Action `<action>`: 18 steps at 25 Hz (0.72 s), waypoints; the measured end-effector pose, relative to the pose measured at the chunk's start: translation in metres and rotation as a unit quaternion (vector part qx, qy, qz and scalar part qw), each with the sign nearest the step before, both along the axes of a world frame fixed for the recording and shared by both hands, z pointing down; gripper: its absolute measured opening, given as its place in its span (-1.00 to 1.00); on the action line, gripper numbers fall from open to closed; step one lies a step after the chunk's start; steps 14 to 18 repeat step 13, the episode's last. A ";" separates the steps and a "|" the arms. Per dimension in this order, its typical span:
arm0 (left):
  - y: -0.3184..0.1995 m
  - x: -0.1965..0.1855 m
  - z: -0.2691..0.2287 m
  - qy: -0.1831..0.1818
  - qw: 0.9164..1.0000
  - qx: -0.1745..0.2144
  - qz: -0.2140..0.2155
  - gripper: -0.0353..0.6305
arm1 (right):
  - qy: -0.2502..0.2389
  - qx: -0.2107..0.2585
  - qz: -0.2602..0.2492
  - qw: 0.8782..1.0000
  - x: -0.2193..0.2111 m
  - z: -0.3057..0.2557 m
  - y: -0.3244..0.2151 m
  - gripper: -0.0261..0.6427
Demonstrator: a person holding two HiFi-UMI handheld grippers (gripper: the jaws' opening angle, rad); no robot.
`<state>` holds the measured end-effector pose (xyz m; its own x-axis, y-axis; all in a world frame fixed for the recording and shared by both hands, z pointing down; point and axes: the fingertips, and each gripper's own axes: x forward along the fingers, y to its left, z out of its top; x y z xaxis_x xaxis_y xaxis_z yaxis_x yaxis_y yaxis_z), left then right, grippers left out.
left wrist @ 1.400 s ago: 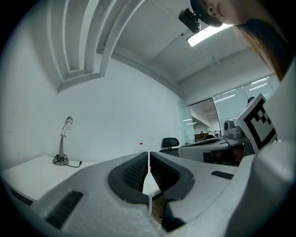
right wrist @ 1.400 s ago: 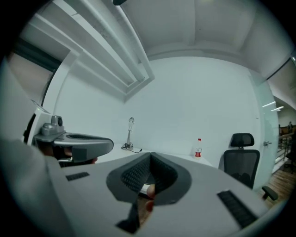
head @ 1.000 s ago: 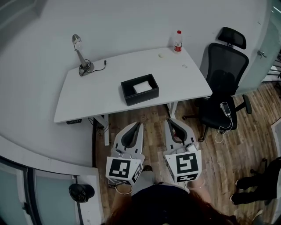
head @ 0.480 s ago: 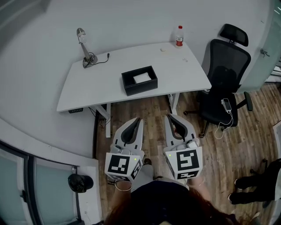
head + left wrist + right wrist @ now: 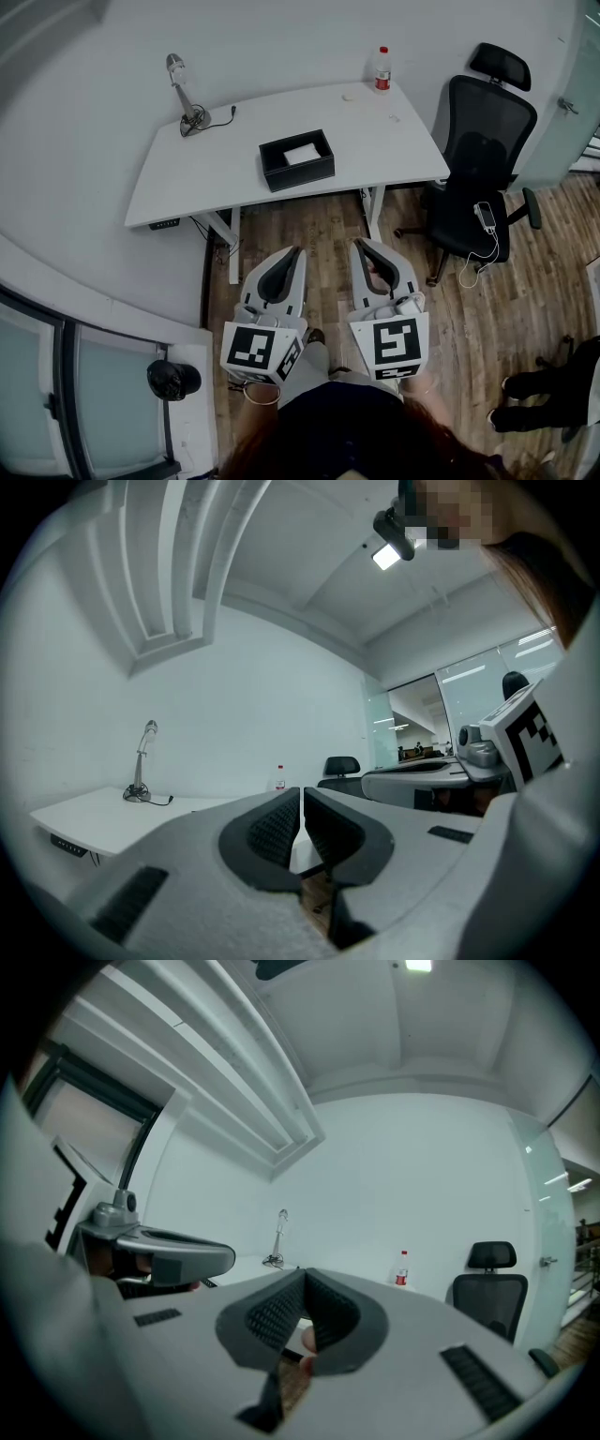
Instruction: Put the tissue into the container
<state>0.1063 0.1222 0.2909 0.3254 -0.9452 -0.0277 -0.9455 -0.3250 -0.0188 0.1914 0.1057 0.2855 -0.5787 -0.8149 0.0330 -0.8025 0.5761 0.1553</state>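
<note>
Farther from table [image 5: 384,141] than before: left tongs [image 5: 298,252], right tongs [image 5: 361,245] both closed, empty; tissue [image 5: 302,154] inside container [image 5: 298,175].

No word, number or brand can be read in any view. The bottle [image 5: 382,70] at the far edge of the tabletop [image 5: 187,178] has a red label, probably printed but too small to make out. The marker cube [image 5: 255,349] on the left claw [image 5: 298,251] and the marker cube [image 5: 394,345] on the right claw [image 5: 359,244] show only black-and-white square patterns, codes rather than letters.
</note>
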 end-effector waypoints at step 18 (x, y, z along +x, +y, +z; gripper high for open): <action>0.013 0.012 0.005 -0.009 1.000 -0.008 -0.002 -0.79 | 0.023 0.016 0.001 1.000 0.012 0.004 0.009 -0.86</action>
